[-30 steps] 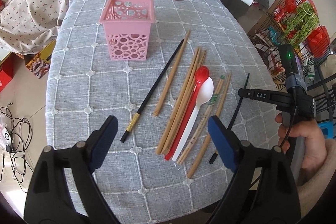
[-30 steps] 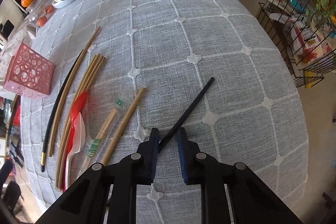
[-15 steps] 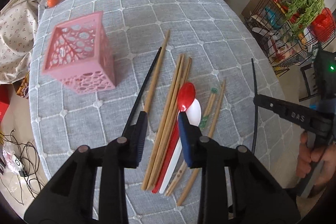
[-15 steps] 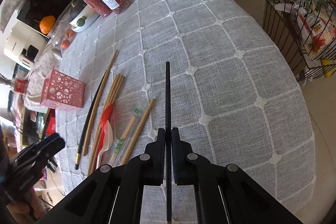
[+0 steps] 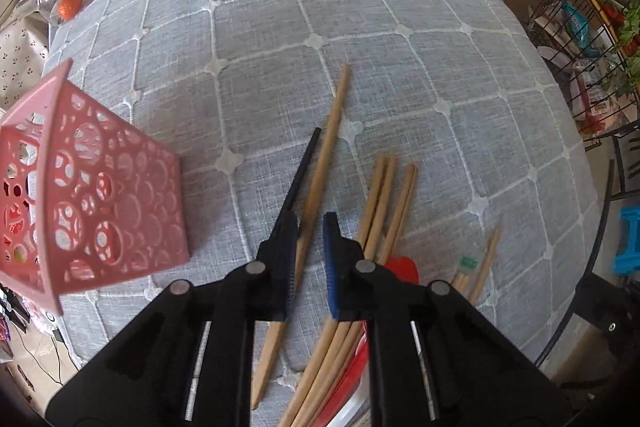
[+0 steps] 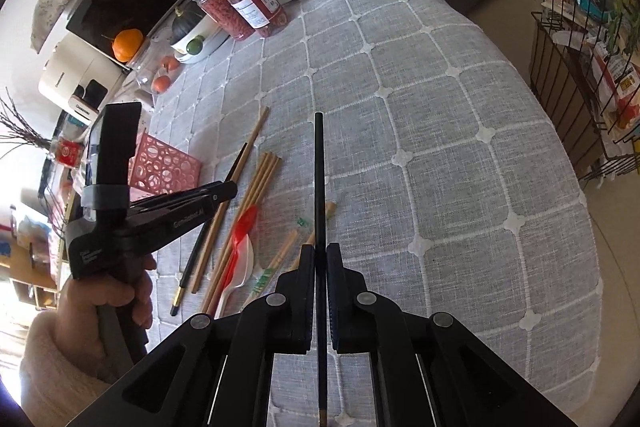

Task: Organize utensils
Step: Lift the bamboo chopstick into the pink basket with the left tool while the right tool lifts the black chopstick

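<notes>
Right wrist view showed the right gripper [image 6: 319, 259] clamped tight on a black chopstick [image 6: 319, 179], which stood out ahead of the jaws above the grey tablecloth [image 6: 440, 131], lifted clear of it; a second black chopstick [image 6: 192, 259] lay on the cloth left of the pile of wooden chopsticks [image 6: 260, 179], with a red spoon [image 6: 242, 231] and a white spoon [image 6: 240, 275] in that pile; the pink basket [image 6: 164, 167] stood left of the pile; a hand [image 6: 104, 299] held the left gripper [image 5: 308, 227], whose jaws had just been closing to a narrow gap; in the left wrist view a wooden chopstick [image 5: 320, 179] lay between them with the pads not plainly pressing it, the lying black chopstick passing under the left finger.
</notes>
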Demonstrator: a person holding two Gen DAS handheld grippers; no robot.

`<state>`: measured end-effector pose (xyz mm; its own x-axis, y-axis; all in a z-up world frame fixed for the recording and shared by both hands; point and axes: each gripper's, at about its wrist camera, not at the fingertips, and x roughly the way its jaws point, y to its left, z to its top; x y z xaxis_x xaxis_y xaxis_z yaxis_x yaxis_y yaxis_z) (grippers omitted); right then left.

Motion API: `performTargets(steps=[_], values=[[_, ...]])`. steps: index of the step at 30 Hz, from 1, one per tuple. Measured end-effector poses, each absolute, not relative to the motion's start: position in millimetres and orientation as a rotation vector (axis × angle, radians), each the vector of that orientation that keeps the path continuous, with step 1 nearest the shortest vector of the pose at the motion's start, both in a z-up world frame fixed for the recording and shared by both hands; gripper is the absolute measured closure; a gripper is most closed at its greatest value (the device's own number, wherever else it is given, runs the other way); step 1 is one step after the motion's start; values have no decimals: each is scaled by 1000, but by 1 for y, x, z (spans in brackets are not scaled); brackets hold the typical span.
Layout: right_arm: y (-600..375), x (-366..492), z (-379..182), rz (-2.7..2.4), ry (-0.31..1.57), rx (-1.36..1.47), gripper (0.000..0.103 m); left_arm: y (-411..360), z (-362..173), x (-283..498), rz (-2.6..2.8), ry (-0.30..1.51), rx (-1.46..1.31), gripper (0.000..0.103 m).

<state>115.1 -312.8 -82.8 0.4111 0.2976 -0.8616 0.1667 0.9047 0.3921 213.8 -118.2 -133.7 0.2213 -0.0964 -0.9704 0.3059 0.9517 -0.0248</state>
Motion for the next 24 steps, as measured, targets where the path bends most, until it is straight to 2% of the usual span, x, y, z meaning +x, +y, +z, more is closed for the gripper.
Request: performTargets(steps=[7, 10, 17, 24], values=[[-315, 113, -83, 74, 1153, 463, 97, -130, -135, 223, -263, 1303, 212, 89], [-314, 113, -83, 66, 1150, 454, 97, -137, -129, 223, -251, 1259, 235, 94], [-307, 102, -58, 83, 1077, 413, 97, -122, -65, 191, -316, 1091, 204, 95], [-286, 77, -14, 80, 947, 337, 97, -75, 6, 145, -334, 894, 115, 95]])
